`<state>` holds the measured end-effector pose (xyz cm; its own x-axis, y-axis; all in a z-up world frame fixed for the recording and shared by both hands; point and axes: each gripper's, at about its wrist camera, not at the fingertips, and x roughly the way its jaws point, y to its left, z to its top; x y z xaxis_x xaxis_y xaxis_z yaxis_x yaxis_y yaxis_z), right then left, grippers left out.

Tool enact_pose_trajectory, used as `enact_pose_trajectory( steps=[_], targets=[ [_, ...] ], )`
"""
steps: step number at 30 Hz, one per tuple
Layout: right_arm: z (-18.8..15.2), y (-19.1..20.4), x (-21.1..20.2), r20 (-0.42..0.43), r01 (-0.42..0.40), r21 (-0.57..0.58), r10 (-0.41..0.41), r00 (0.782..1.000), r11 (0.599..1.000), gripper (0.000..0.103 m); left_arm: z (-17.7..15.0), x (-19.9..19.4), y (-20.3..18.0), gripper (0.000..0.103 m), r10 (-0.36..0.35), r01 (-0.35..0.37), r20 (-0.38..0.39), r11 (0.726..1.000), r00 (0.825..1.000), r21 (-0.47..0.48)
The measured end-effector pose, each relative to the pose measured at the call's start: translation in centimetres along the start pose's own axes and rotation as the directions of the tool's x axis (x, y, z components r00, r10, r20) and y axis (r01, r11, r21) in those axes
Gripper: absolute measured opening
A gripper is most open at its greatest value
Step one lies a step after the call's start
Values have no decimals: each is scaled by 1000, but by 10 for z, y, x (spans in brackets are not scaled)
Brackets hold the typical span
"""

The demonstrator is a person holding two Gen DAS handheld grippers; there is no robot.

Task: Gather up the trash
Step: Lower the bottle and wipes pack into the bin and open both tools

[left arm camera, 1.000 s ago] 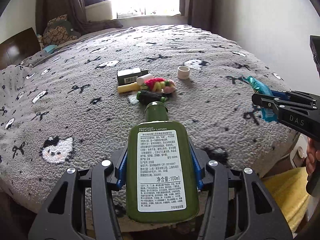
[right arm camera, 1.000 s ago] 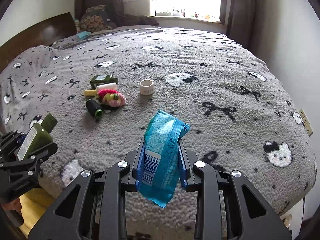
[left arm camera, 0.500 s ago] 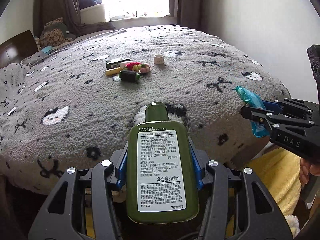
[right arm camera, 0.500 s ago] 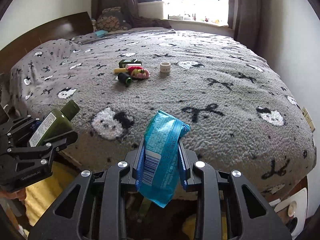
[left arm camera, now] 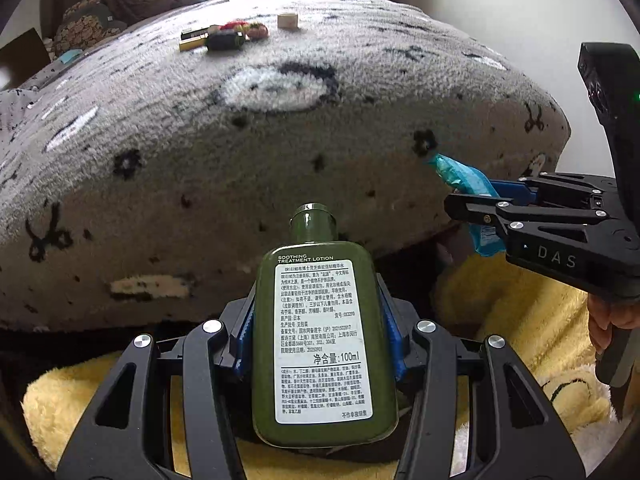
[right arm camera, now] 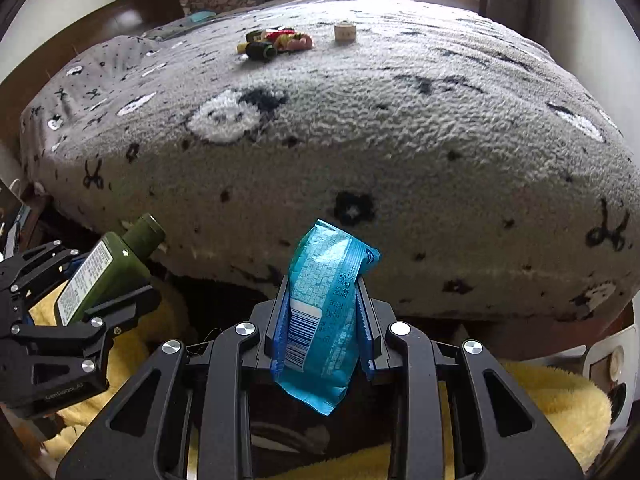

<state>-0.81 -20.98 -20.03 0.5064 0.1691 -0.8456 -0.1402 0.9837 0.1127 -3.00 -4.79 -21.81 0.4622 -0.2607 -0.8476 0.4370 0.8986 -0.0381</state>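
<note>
The left gripper [left arm camera: 320, 332] is pinching one dark green lotion bottle [left arm camera: 320, 344] between its blue pads, label side up, cap pointing toward the bed [left arm camera: 280, 152]. The bottle is capped, and its contents cannot be seen through the opaque plastic. The right gripper [right arm camera: 320, 320] is pinching one blue snack wrapper [right arm camera: 324, 312], barcode facing the camera; it is crumpled and looks flat, though whether anything is left inside cannot be told. Both grippers hang just off the foot edge of the bed, below the level of its top, side by side and apart from each other, over a yellow plush fabric [left arm camera: 520, 320] that lies on the floor beside the bed.

In the left wrist view a hand [left arm camera: 608, 320] grips the right gripper's handle.

The bed is covered by a grey fleece blanket with a cat-and-bow print. On top of the bed, far from the foot edge, sits a small cluster: one dark cylindrical bottle [right arm camera: 261, 50] lying on its side, one yellow tube [left arm camera: 192, 45], one dark box [left arm camera: 196, 34] behind it, and a red, yellow and pink bundle [right arm camera: 290, 39] whose pieces cannot be counted. One white tape roll [right arm camera: 345, 33] stands just beside the cluster, apart from it. At the head of the bed rests one patterned pillow [left arm camera: 86, 26].
</note>
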Motion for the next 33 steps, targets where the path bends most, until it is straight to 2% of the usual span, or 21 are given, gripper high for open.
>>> enact_pose_trajectory(
  steps=[8,13,22,29,31,33],
  targets=[
    [-18,2,37,-109,-41,31,44,993,999,30,-22,44,5,48,-14,12,-123,1000,992,-16],
    [-25,-5,59,-172,-86,84,99,980,993,30,-32,71,16,48,-62,49,-200,997,978,-67],
    [-29,-1,87,-248,-99,107,123,961,989,31,-37,96,28,48,-109,84,-265,991,958,-103],
    [-28,2,96,-272,-97,113,125,954,989,43,-40,106,26,50,-121,92,-292,990,949,-111],
    [-26,1,97,-267,-85,110,112,957,990,45,-37,107,27,58,-116,86,-287,990,951,-114],
    [-24,0,94,-260,-80,116,109,959,990,53,-33,104,29,65,-113,85,-278,990,954,-113]
  ],
)
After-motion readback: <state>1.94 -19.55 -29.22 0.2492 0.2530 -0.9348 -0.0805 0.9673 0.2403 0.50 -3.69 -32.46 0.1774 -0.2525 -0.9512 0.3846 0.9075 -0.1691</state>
